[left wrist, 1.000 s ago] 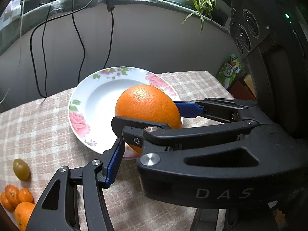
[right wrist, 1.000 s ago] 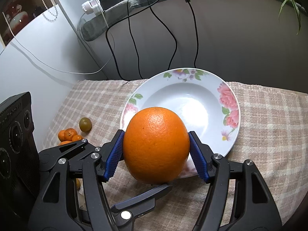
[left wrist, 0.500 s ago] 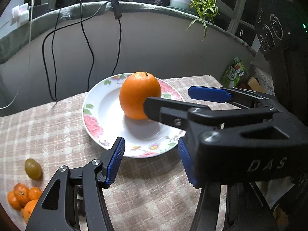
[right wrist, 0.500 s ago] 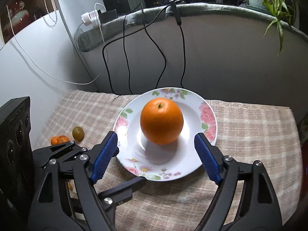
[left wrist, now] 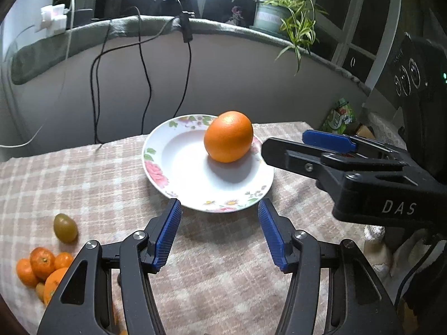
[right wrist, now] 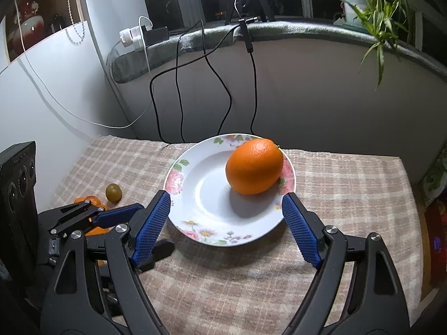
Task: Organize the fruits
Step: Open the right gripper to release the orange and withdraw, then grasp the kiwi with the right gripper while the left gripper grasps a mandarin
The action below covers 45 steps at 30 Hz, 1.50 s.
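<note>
A large orange (left wrist: 228, 136) lies on the right side of a white floral plate (left wrist: 178, 167) on the checked tablecloth; it also shows in the right wrist view (right wrist: 254, 166) on the plate (right wrist: 206, 209). My left gripper (left wrist: 219, 224) is open and empty, just short of the plate's near rim. My right gripper (right wrist: 225, 219) is open and empty, its blue pads at either side of the plate's near half. The right gripper also shows in the left wrist view (left wrist: 329, 142) at the right of the plate.
A green-brown small fruit (left wrist: 65, 228) and a heap of small oranges (left wrist: 42, 265) lie at the cloth's left edge, also in the right wrist view (right wrist: 113, 192). Black cables (right wrist: 178, 89) hang down the wall behind. A potted plant (right wrist: 371, 5) stands on the ledge.
My right gripper held the orange over the plate, let it go and drew back. The orange now lies tipped at the plate's right side. Both grippers have pulled back from the plate.
</note>
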### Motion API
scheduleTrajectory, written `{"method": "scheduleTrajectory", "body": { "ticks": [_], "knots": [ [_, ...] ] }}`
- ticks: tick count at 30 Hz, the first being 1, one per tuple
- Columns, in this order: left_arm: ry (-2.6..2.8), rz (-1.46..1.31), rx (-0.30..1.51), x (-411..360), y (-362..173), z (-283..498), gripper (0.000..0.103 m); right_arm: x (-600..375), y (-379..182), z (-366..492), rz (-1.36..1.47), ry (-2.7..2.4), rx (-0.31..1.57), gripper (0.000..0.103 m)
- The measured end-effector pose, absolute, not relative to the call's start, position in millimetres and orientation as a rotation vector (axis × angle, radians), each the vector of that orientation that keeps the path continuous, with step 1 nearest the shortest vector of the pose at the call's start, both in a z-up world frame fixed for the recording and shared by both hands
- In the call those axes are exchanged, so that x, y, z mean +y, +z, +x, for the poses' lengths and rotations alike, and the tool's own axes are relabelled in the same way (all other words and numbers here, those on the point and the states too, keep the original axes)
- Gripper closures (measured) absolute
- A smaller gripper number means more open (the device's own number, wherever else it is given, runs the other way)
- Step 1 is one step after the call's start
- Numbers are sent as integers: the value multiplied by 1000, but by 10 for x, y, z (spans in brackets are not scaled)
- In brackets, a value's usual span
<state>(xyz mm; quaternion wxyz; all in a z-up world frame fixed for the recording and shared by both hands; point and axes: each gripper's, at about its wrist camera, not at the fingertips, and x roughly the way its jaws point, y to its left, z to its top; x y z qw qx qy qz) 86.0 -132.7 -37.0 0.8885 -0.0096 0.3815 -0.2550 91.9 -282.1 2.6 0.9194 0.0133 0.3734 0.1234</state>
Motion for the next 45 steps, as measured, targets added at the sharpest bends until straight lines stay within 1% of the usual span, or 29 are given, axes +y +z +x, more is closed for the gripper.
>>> {"method": "scheduleTrajectory", "body": {
  "ticks": [6, 8, 9, 11, 12, 13, 15, 22, 32, 45],
  "knots": [
    [-504, -23, 777, -1188, -294, 717, 46, -2769, 103, 762, -1, 247, 745, 18],
    [-494, -26, 773, -1124, -278, 667, 43, -2741, 122, 714, -10, 252, 744, 18],
    [-489, -26, 771, -1091, -276, 644, 40, -2725, 128, 694, -12, 256, 744, 18],
    [-478, -30, 772, -1012, -283, 598, 38, -2692, 134, 652, -14, 263, 747, 17],
    [-471, -33, 775, -969, -289, 574, 36, -2672, 132, 629, -14, 270, 748, 13],
    [-460, -38, 777, -921, -298, 551, 31, -2657, 127, 607, -14, 275, 748, 10],
    [-434, -46, 787, -817, -321, 515, 28, -2616, 123, 568, -18, 283, 747, 7],
    [-335, -60, 799, -393, -386, 328, 27, -2401, 76, 483, -39, 326, 762, 2],
    [-253, -104, 792, 53, -458, 72, 27, -2065, -17, 399, -66, 437, 798, 2],
    [-195, -168, 829, 388, -729, -71, 28, -1798, -240, 336, -66, 530, 860, 2]
  ]
}}
